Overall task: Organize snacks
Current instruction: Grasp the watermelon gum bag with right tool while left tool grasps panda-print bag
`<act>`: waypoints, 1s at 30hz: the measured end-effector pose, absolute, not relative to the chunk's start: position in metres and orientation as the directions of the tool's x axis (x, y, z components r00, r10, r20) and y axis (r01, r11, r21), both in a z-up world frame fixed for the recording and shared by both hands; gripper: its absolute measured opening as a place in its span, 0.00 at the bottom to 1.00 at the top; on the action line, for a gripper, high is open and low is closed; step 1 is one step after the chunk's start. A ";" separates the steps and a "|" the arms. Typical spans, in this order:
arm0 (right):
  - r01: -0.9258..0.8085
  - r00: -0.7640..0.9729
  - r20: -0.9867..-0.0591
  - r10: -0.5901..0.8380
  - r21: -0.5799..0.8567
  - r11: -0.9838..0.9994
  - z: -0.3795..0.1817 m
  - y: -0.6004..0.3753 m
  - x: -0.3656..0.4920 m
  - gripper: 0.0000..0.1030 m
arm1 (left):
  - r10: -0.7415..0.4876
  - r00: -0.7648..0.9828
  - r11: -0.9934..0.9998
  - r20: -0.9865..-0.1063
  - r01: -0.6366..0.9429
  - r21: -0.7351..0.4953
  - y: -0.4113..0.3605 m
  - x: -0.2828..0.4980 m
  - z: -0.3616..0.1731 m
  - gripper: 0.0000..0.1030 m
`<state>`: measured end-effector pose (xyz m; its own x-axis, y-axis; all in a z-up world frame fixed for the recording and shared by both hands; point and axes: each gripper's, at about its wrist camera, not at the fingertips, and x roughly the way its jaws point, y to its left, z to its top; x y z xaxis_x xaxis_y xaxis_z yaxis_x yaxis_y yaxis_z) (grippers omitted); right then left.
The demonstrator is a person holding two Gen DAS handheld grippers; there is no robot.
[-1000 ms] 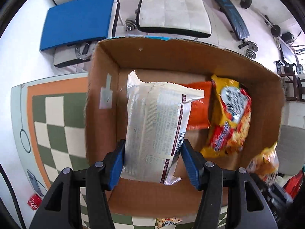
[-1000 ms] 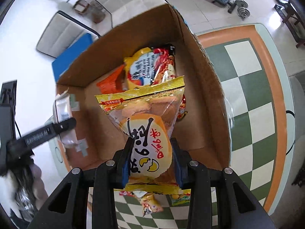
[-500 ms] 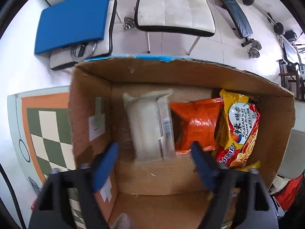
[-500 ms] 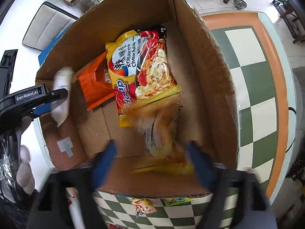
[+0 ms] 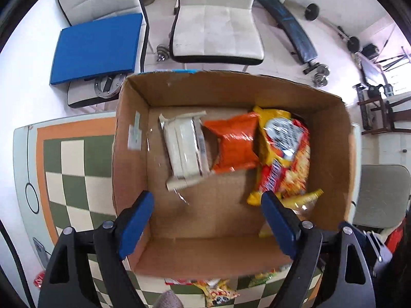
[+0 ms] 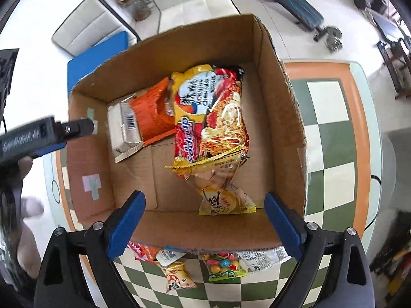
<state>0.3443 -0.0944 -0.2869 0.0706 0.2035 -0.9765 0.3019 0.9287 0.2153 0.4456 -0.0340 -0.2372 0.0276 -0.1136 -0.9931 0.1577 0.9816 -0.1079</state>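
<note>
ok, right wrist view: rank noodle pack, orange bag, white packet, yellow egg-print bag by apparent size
1. noodle pack, clearly largest.
2. orange bag, partly hidden under the noodle pack.
3. yellow egg-print bag and white packet: look alike, and the bag lies nearer the camera, so unranked.

Four snack packs (image 6: pixel 209 118) inside cardboard box (image 6: pixel 282 118)

The bench (image 5: pixel 64 159) has a checkered top of green and cream squares inside an orange band with a pale edge, and it stands on a pale, glossy floor (image 5: pixel 334 59) in bright daylight. Beyond it are two white padded chairs (image 5: pixel 218 25), one of them carrying a blue cushion (image 5: pixel 97 46), and a grey chair (image 5: pixel 377 195) stands at the right side. Farther back lie a dark padded weight bench (image 5: pixel 290 28), small dumbbells (image 5: pixel 321 77) and dark wooden furniture (image 5: pixel 377 110).
</note>
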 end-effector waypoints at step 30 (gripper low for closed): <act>0.298 -0.089 -0.934 0.347 0.308 0.904 -0.374 -0.059 0.185 0.72 | -0.200 -0.172 0.978 -0.965 -0.097 -0.185 0.023 0.212 -0.351 0.93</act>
